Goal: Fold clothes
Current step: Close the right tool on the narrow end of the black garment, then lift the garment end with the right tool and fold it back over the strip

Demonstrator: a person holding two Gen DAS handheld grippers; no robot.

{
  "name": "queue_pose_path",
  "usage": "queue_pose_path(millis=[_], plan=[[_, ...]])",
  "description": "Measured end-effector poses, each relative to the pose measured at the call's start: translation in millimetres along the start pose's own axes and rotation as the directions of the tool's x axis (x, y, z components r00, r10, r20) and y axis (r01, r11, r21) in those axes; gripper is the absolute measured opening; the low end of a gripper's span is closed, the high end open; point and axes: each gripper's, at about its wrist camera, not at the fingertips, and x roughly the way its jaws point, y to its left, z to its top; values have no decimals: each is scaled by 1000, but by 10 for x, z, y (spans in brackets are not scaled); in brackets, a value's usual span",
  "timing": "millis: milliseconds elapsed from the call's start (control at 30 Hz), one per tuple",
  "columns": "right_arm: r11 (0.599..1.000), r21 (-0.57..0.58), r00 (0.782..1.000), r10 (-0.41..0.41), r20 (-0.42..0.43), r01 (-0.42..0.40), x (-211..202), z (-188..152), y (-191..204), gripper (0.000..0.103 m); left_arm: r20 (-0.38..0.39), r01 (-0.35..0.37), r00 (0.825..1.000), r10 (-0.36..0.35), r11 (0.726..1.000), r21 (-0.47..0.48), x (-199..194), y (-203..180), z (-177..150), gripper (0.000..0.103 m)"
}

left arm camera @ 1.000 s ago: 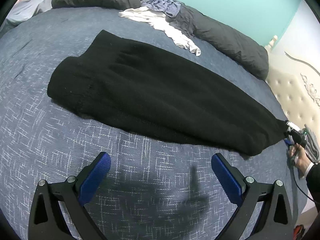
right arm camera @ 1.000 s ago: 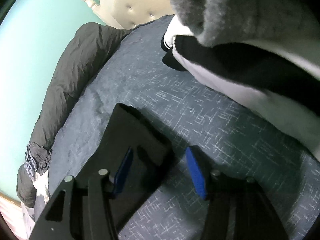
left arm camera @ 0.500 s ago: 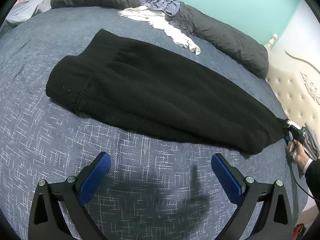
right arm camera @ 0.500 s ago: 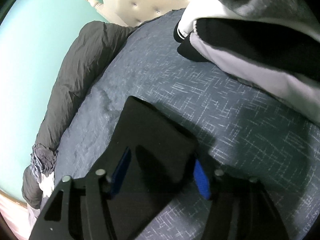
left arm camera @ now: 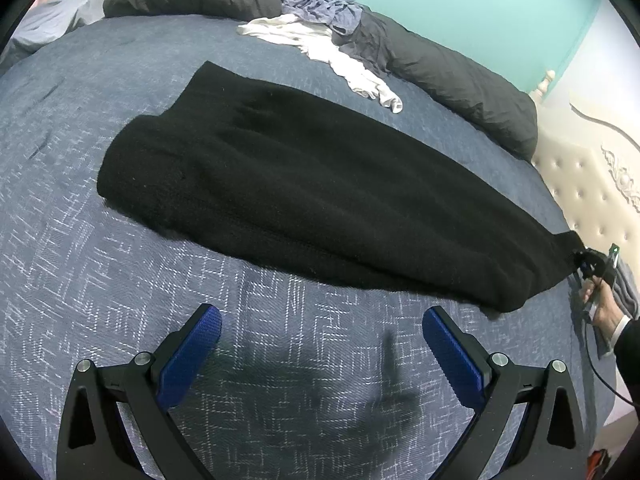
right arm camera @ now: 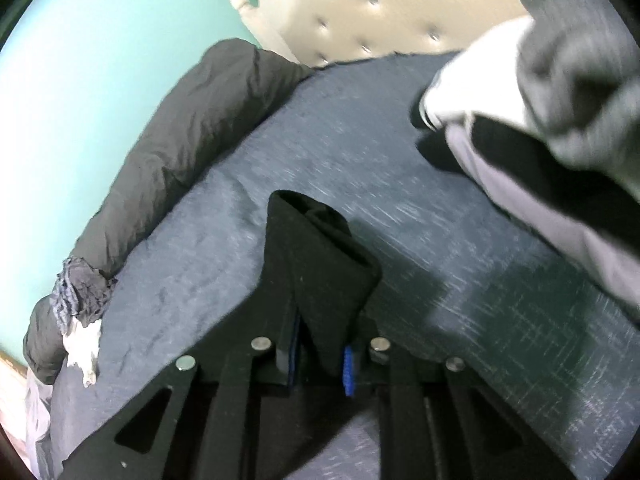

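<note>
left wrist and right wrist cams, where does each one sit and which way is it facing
Left wrist: sits on the left gripper, jaws open above the blue bedspread, facing across the black garment toward the teal wall; the person's right hand shows at the far right.
Right wrist: sits on the right gripper, shut on the black garment's corner, facing the tufted headboard; no hand shows.
Shared: the garment, bedspread, dark duvet and white cloth.

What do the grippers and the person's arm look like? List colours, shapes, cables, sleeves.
Left gripper: black angular frames with triangular cutouts, silver round bolts, ribbed blue pads on the jaws. Right gripper: same black frame, silver bolts, blue pads. Its hand wears a dark sleeve with a white cuff; a thin black cable trails below.
</note>
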Motion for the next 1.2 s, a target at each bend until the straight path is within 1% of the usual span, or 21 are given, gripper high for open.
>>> queue_pose_path(millis=[167, 333, 500, 667, 800, 933, 1067, 1200], plan=[[997, -63, 999, 38, 11, -37, -236, 70, 394, 15, 20, -11, 1000, 11, 999, 30, -80, -42, 37, 103], [990, -123, 997, 73, 15, -71, -476, 95, 833, 15, 32, -2, 999, 1, 1000, 19, -153, -35, 60, 103], [978, -183, 994, 108, 16, -104, -716, 121, 1273, 15, 49, -10, 999, 9, 1000, 15, -266, 20, 96, 103], [960, -242, 989, 145, 12, -138, -946, 128, 1728, 15, 63, -28, 998, 25, 999, 38, -356, 8, 152, 103], [937, -303, 984, 175, -20, -173, -1043, -54, 2277, 15, 64, -34, 997, 31, 998, 50, -392, -10, 181, 103], [914, -351, 979, 195, -58, -203, -1100, -320, 2803, 15, 63, -65, 996, 60, 995, 74, -449, -11, 176, 103], [892, -382, 971, 217, -105, -241, -1133, -643, 3311, 15, 63, -80, 995, 76, 995, 64, -549, 38, 191, 103], [854, -446, 963, 227, -143, -268, -1218, -972, 3762, 15, 72, -100, 993, 97, 994, 41, -679, 112, 196, 103]])
